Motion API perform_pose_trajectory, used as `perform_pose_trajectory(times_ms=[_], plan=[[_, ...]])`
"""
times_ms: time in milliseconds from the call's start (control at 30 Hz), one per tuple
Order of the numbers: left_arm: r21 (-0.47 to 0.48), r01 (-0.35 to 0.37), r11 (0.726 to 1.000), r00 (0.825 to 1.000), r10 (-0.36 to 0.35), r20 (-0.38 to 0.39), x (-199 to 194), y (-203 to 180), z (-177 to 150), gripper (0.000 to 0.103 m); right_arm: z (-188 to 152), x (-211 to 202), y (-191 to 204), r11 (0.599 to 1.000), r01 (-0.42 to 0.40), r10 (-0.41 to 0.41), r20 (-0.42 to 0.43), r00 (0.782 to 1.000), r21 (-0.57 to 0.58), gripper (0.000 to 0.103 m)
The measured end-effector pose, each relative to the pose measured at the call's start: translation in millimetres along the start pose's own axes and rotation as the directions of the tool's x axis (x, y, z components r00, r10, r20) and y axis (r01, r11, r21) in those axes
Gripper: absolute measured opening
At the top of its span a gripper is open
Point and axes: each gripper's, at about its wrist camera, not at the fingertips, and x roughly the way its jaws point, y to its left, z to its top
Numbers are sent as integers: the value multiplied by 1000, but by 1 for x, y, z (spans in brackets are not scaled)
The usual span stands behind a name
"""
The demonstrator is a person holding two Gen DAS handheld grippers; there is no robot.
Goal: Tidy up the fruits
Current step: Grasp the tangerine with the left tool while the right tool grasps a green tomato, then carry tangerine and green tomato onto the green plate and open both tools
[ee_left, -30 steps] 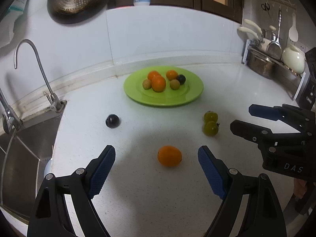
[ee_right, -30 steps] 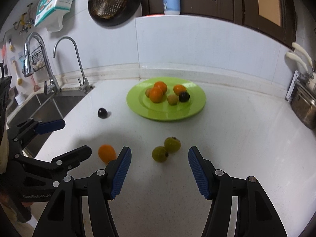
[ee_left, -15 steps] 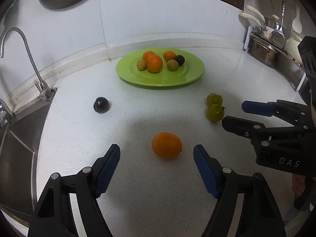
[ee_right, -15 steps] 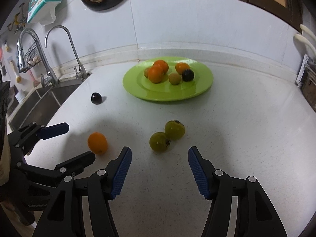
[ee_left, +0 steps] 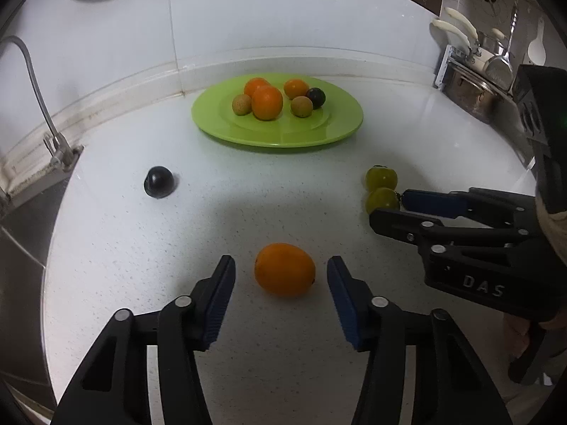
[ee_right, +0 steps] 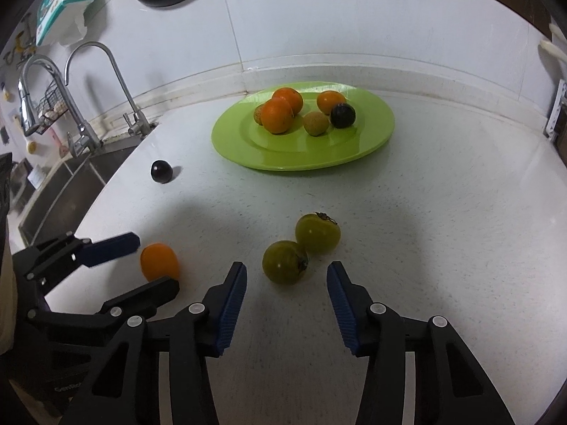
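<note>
Blue ribbed pads of the left tool (ee_left: pixel 281 278) stand to either side of a loose orange (ee_left: pixel 284 269) that lies on the white speckled counter (ee_left: pixel 248 372); its jaws have just been closing, yet a narrow gap shows on each side and the pads do not press the fruit. Over on the right, the right tool (ee_right: pixel 286 278) has likewise been closing, and the nearer green fruit (ee_right: pixel 285 262) sits just ahead of its tips, more in front of the jaws than between them as far as the fisheye lets one judge, with nothing gripped. A second green fruit (ee_right: pixel 318 233) touches the first on its far side. Farther back and to the left, a dark plum (ee_left: pixel 158 181) lies alone on the counter, well apart from the rest and not far from the sink's edge and the tap (ee_right: pixel 106 78). Beyond all of these, near the back wall, a green plate (ee_left: pixel 340 131) carries three oranges, two small brownish fruits and one dark plum, clustered at its middle. At the far right corner stands a rack of kitchen utensils (ee_left: pixel 475 67).
</note>
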Motion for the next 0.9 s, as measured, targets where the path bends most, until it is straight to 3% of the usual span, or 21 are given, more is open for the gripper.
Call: perform_pose_trajectory(times_ms=[200, 400, 900], plan=[[-26, 31, 999, 999, -31, -25, 5, 2, -1, 36, 3, 6, 2, 1000, -1, 1, -6, 1000, -11, 42], [-30, 36, 999, 999, -37, -23, 5, 2, 0, 35, 4, 10, 3, 1000, 4, -4, -10, 1000, -20, 30], [-11, 38, 999, 998, -38, 57, -26, 2, 7, 35, 6, -19, 12, 999, -17, 19, 56, 998, -27, 29]])
